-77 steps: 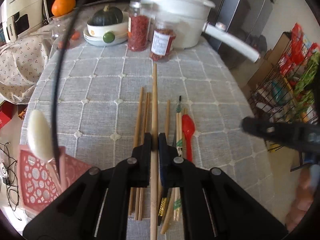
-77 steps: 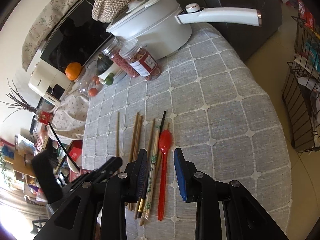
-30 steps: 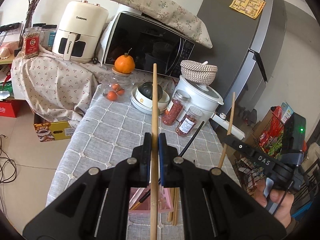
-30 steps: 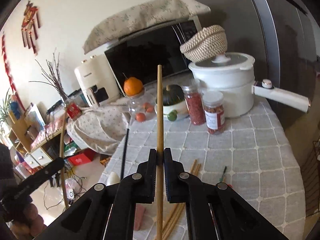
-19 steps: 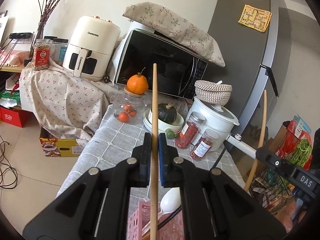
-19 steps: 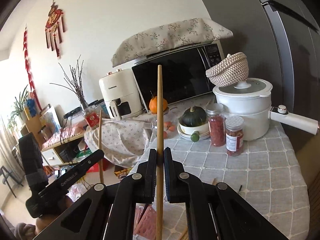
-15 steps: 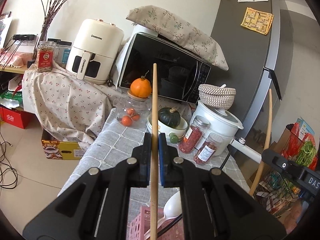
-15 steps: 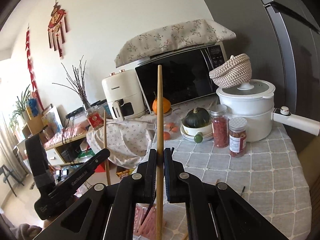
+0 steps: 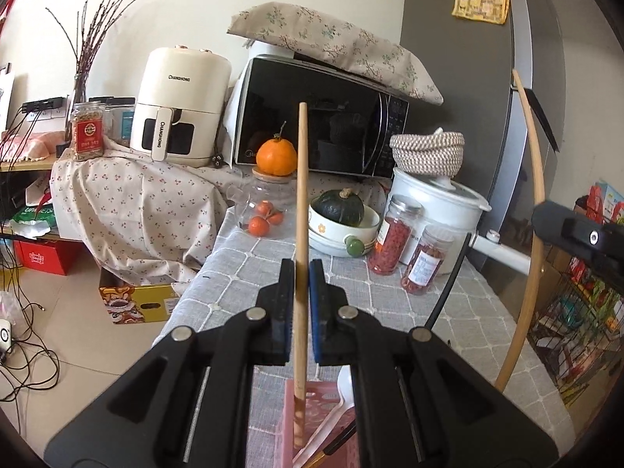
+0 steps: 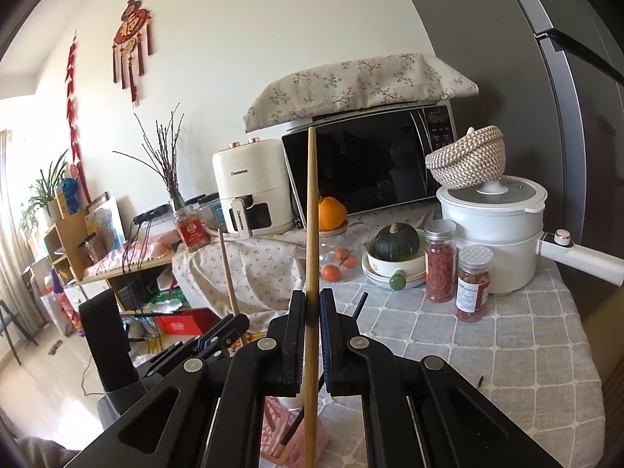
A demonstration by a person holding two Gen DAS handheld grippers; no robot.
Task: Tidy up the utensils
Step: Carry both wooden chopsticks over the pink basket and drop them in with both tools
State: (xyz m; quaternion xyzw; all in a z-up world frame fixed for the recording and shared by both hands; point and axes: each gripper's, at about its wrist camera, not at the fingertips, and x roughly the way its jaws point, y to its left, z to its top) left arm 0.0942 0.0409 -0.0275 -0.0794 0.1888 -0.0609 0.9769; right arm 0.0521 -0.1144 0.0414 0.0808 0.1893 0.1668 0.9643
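Left gripper [image 9: 300,273] clamps a chopstick [image 9: 300,210] upright, its lower tip now entering the pink holder [image 9: 290,421] at 6 o'clock. Right gripper [image 10: 312,304] clamps a second chopstick [image 10: 312,214], raised off the table [image 10: 526,351]. Both lifted since earlier; insertion is imminent.

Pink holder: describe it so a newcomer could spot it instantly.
Start at the grey checked tablecloth and come to its near edge, below both tongs. The pink holder stands there, an openwork plastic basket holding a white spoon, the only pink thing on the table.
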